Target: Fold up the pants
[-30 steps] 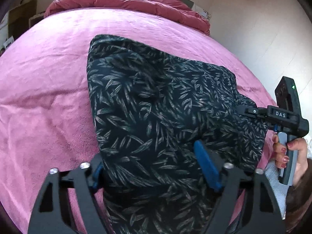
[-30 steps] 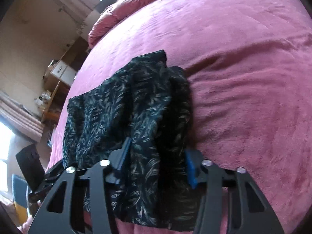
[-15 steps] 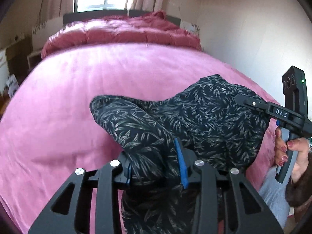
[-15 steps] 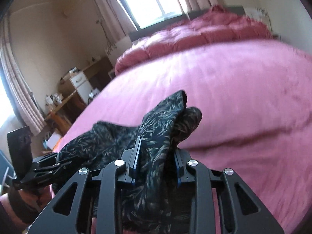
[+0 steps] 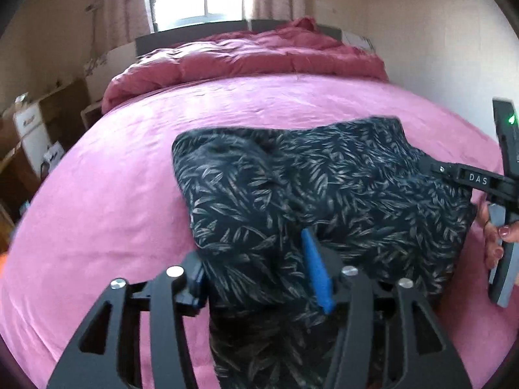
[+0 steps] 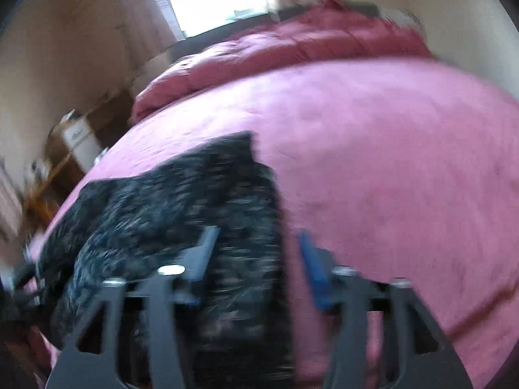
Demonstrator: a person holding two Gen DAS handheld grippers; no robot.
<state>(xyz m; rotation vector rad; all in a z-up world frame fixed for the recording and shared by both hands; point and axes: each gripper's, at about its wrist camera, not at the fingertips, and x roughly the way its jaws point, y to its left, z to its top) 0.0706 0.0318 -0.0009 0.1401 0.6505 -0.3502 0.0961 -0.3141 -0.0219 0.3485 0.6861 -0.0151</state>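
Pants (image 5: 292, 194): dark leaf-print, folded wad at frame centre on pink bed (image 5: 113, 194) | soft, light, limp; likely slumps, so grip near-edge layers together | left gripper (image 5: 256, 269) fingers apart, astride hem | right gripper (image 6: 253, 253) fingers apart, blurred.

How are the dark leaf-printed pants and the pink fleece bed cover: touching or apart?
Touching. The left wrist view shows the pants lying spread on the bed cover, their far edge resting on it with no gap.
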